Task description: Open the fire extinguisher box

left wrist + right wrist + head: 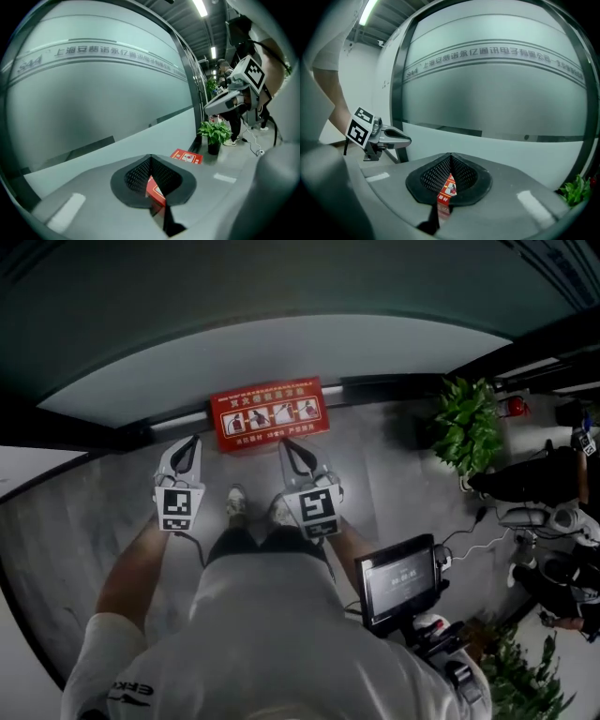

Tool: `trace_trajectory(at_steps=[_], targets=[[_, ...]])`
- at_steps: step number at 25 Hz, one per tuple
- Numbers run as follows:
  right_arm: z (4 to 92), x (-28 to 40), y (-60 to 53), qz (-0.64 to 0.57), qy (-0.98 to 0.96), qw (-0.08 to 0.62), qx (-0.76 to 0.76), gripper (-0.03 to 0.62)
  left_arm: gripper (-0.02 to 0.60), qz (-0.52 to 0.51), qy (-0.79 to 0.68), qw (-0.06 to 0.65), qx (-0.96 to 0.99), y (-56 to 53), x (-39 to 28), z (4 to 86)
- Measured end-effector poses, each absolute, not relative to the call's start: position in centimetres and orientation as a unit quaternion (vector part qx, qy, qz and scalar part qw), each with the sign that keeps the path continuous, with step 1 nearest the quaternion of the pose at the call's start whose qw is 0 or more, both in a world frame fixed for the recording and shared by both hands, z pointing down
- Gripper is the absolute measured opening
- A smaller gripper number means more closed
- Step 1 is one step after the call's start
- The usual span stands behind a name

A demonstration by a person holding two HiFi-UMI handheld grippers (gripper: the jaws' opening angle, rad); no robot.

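A person is standing over the red fire extinguisher box, which is lying flat on the grey floor with its far edge against the foot of a frosted glass wall. Its printed top is facing up, and the lid seems to be down, though the head view is too dim and distant to be sure. The left gripper is hovering just on the near side of the box, off its left corner, with its jaws pressed together and nothing between them. In the left gripper view the two ribbed pads are meeting in a single line, and the box is showing beyond them. The right gripper is hanging on the near side of the box, towards its right half. Its tip is overlapping the near edge in the head view without clearly touching it. Its jaws are likewise closed on nothing, and red print is peeking through below the closed pads. A potted plant is sitting well to the right of the box, along the same wall. A small screen is glowing nearer the person, to the right.
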State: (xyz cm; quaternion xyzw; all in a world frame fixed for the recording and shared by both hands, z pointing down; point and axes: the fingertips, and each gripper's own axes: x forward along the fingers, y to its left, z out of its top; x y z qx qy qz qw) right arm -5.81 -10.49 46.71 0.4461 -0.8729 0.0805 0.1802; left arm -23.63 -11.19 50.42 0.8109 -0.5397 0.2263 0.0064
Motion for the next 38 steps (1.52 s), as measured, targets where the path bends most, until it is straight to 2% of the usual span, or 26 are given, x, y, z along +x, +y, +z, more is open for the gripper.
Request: trace_trajectory(at_steps=[6, 14, 21, 23, 28, 31, 34, 38], targets=[[51.6, -7.0, -12.0, 0.096, -0.859, 0.225, 0.45, 0.014, 0.002, 0.293, -0.487, -0.011, 0.823, -12.9, -25.1, 57.3], [61.5, -8.6, -12.5, 0.069, -0.85, 0.315, 0.418, 0.014, 0.003, 0.385, -0.385, -0.084, 0.835, -13.2, -25.3, 67.3], [68.7, -10.4, -10.7, 0.048, -0.846, 0.368, 0.382, 0.014, 0.007, 0.411, -0.294, -0.129, 0.853, -10.0, -23.5, 74.0], [70.3, -10.7, -10.4, 0.048, -0.844, 0.377, 0.378, 0.014, 0.044, 0.413, -0.285, -0.125, 0.856, -9.3, -23.1, 75.4], [72.6, -10.9, -9.8, 0.048, -0.838, 0.39, 0.378, 0.015, 0.204, 0.417, -0.285, -0.105, 0.856, -8.0, -22.3, 78.3], [73.3, -11.1, -9.5, 0.051, -0.838, 0.39, 0.378, 0.014, 0.292, 0.427, -0.296, -0.117, 0.846, -8.0, -22.1, 79.4], [73.5, -11.0, -9.3, 0.054, -0.837, 0.389, 0.38, 0.014, 0.367, 0.452, -0.308, -0.186, 0.816, -9.0, -22.3, 80.0], [73.7, -11.0, -9.2, 0.057, -0.837, 0.385, 0.384, 0.014, 0.383, 0.465, -0.284, -0.292, 0.786, -10.6, -22.6, 80.0]])
